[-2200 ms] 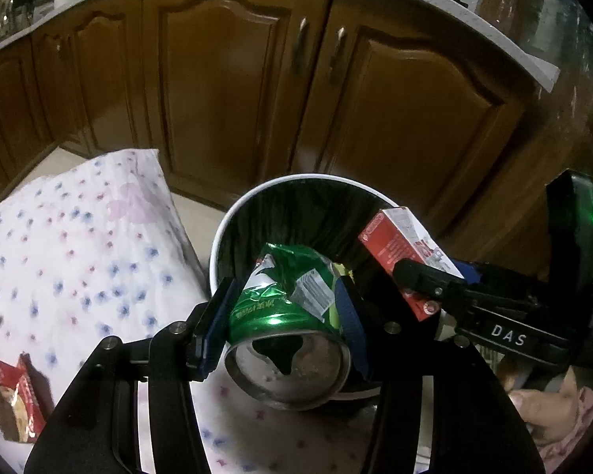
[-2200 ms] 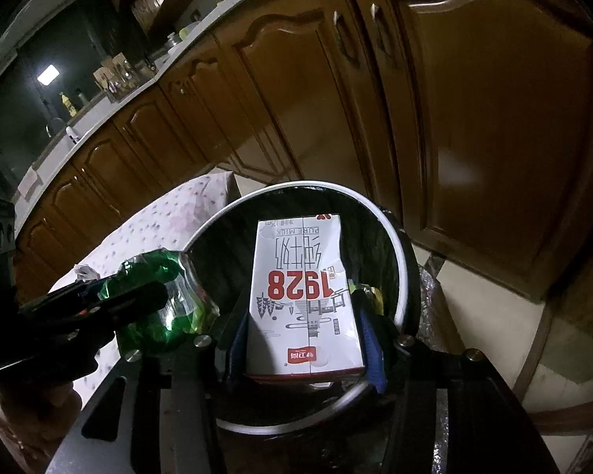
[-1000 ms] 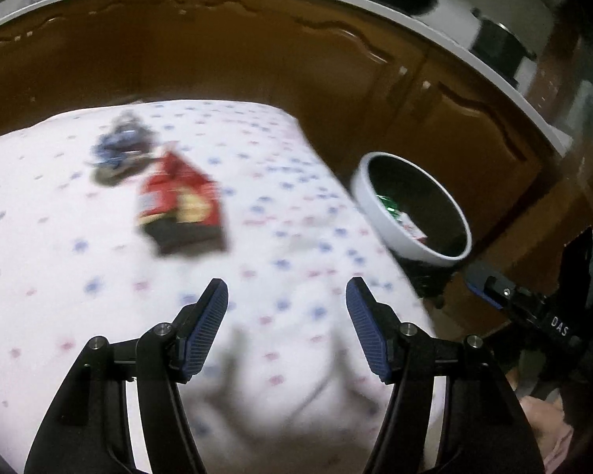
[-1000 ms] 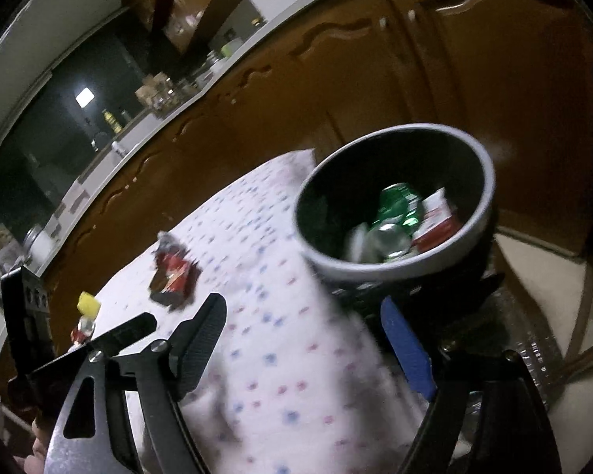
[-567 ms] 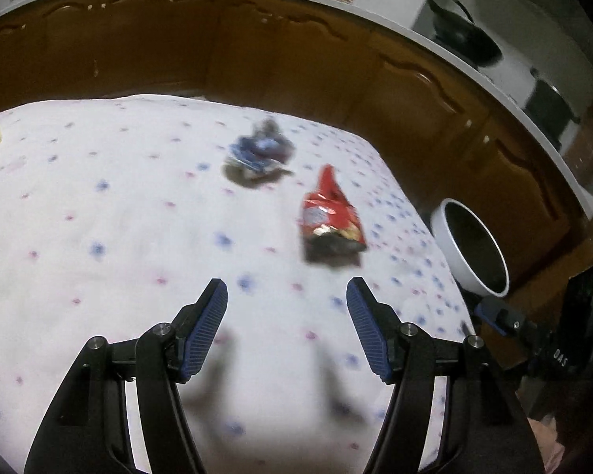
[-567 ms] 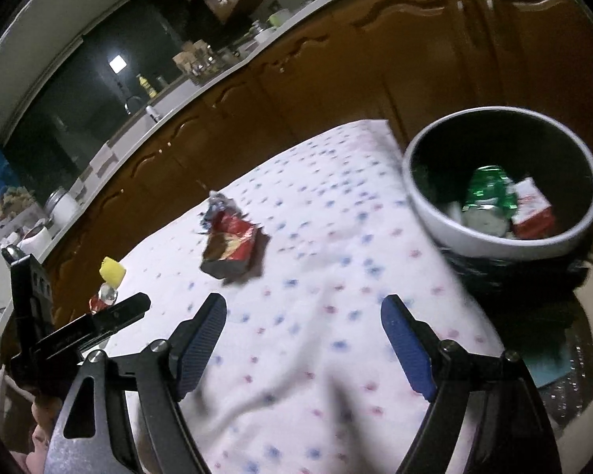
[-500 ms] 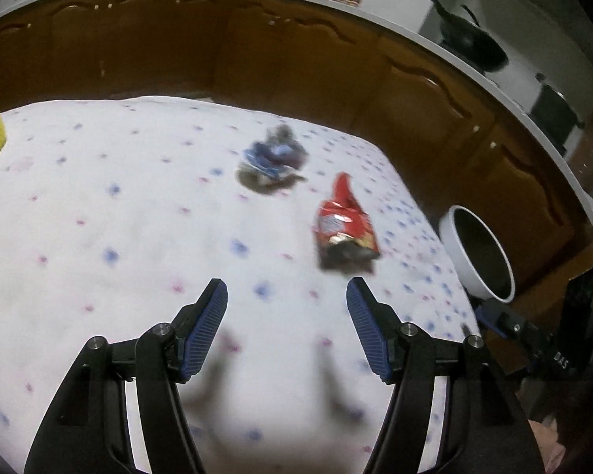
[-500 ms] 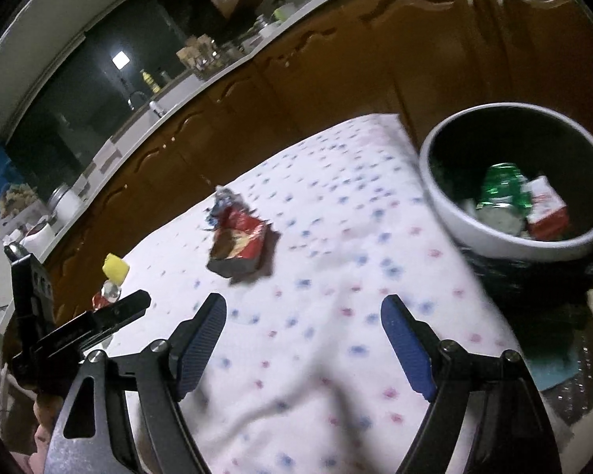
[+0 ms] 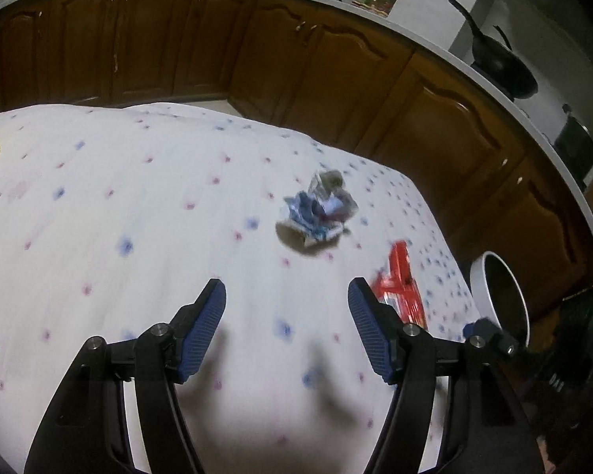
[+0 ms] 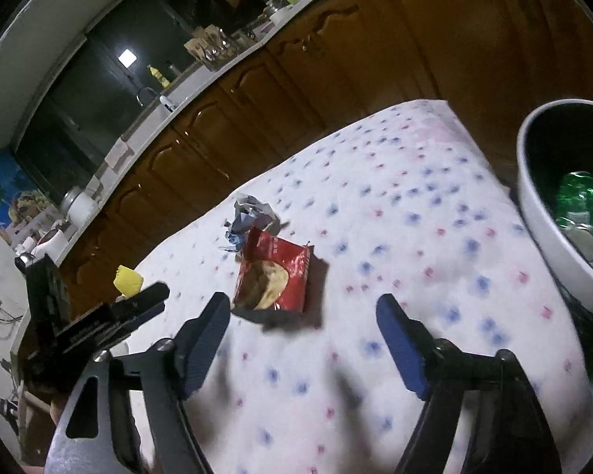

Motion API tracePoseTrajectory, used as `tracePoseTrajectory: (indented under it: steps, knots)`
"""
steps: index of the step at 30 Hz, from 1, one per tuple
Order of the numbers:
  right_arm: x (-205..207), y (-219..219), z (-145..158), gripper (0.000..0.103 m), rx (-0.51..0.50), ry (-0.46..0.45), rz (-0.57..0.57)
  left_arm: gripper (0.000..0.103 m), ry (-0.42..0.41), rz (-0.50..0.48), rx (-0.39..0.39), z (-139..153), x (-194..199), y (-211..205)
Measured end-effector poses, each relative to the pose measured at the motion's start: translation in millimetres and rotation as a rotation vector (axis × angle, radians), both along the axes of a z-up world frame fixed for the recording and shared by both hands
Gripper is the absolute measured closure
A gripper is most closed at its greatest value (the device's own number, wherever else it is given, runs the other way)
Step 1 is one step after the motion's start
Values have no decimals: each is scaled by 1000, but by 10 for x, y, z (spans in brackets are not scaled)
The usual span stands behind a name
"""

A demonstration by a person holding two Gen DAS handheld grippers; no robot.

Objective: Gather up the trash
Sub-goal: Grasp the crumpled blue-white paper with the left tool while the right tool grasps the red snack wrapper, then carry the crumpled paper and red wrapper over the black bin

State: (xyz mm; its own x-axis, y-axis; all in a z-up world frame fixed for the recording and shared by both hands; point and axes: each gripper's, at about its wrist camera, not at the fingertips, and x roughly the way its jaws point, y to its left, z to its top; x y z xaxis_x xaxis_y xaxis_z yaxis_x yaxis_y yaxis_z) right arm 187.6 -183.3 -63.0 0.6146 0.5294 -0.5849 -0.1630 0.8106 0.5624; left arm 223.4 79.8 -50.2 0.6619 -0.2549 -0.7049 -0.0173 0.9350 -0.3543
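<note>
A crumpled blue-and-silver wrapper (image 9: 316,213) and a red snack packet (image 9: 399,284) lie on the dotted white tablecloth (image 9: 138,205). My left gripper (image 9: 286,316) hovers open and empty over the cloth, with the wrapper ahead and slightly right. In the right wrist view the red packet (image 10: 274,276) lies just beyond my right gripper (image 10: 304,320), near its left finger; the wrapper (image 10: 251,213) sits behind it. The right jaws are closing with nothing between them. The white bin (image 10: 533,213) holds a green can (image 10: 581,201).
The bin (image 9: 498,300) stands off the table's right end. A yellow object (image 10: 128,280) sits at the table's far left, behind the left gripper (image 10: 110,316). Brown cabinets (image 9: 316,79) under a white counter run around the far side.
The can and the milk carton left the jaws and now lie in the bin. Both grippers swung away from the bin and over the table toward the wrapper and red packet.
</note>
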Motion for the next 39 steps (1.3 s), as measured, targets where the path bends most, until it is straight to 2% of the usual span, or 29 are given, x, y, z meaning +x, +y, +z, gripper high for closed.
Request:
tracePoseTrajectory:
  steps: [6, 12, 14, 15, 17, 18, 22, 32, 39]
  knots:
    - [222, 132, -91, 33, 18, 38, 25, 34, 8, -21, -52, -51, 424, -28]
    - [418, 231, -273, 35, 29, 102, 39, 32, 26, -64, 8, -184, 887, -246]
    - [453, 252, -321, 55, 38, 119, 50, 32, 35, -69, 14, -230, 972, -293]
    - [459, 263, -333, 62, 41, 125, 56, 33, 38, -79, 16, -258, 1008, -324]
    - [449, 283, -353, 90, 58, 134, 75, 59, 38, -105, 19, -283, 1035, -378]
    - [421, 288, -344, 92, 52, 128, 76, 79, 49, -125, 29, -307, 1044, -423]
    - [245, 263, -236, 97, 20, 79, 82, 87, 22, -155, 76, -295, 916, -503]
    - [-215, -99, -66, 98, -34, 15, 18, 88, -6, -173, 30, -119, 147, -560]
    - [-536, -369, 79, 98, -73, -31, -55, 88, -9, -185, 32, -40, -357, -683]
